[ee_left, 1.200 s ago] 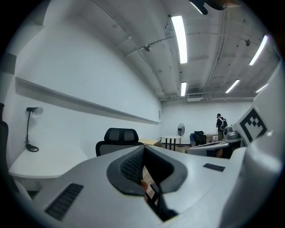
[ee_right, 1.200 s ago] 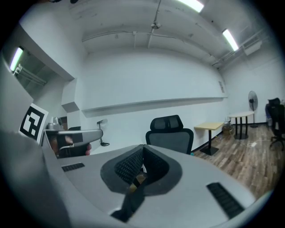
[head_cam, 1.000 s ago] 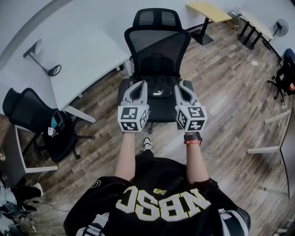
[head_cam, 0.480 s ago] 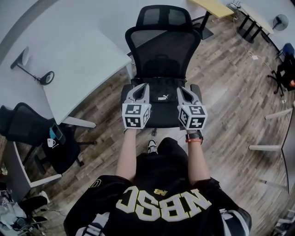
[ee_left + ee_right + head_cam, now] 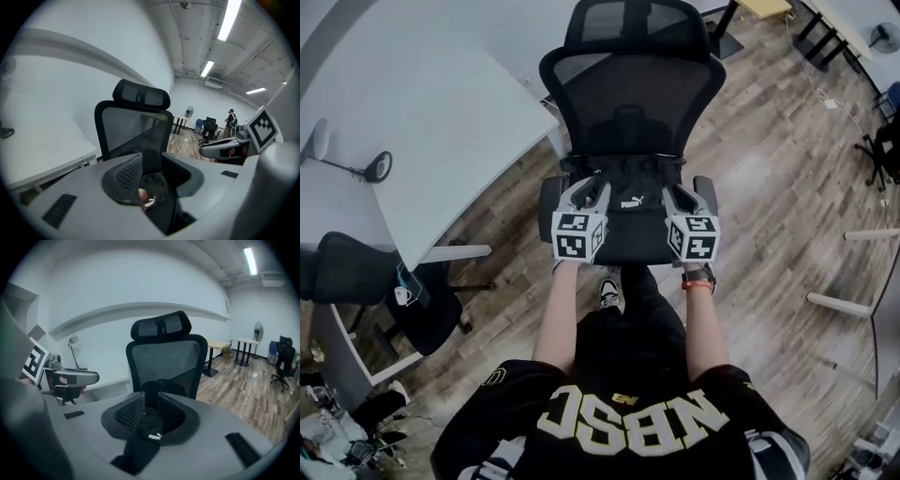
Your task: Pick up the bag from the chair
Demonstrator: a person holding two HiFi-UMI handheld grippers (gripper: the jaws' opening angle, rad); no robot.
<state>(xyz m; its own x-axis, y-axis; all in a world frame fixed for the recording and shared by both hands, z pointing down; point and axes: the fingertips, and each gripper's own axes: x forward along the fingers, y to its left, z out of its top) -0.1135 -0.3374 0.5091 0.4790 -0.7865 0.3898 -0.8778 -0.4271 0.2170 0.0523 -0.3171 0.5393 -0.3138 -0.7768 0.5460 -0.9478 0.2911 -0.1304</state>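
A black bag [image 5: 630,214] with a white logo lies on the seat of a black mesh office chair [image 5: 628,103]. My left gripper [image 5: 588,190] hovers over the bag's left part and my right gripper [image 5: 680,192] over its right part. Both point toward the backrest. In the left gripper view the left gripper [image 5: 152,171] stands open, with the bag [image 5: 157,187] showing in the gap and the chair [image 5: 136,131] behind. In the right gripper view the right gripper [image 5: 151,408] is open by a narrower gap above the bag [image 5: 147,425]. Nothing is gripped.
A white desk [image 5: 422,122] stands close on the chair's left with a lamp [image 5: 356,161] on it. A second black chair [image 5: 356,272] sits at lower left. White table legs [image 5: 853,305] stand on the wooden floor at right. Far off, a person [image 5: 230,123] stands.
The view and both grippers have moved forward to the chair. The grippers now reach over the seat at either side of the bag. Both stay open.
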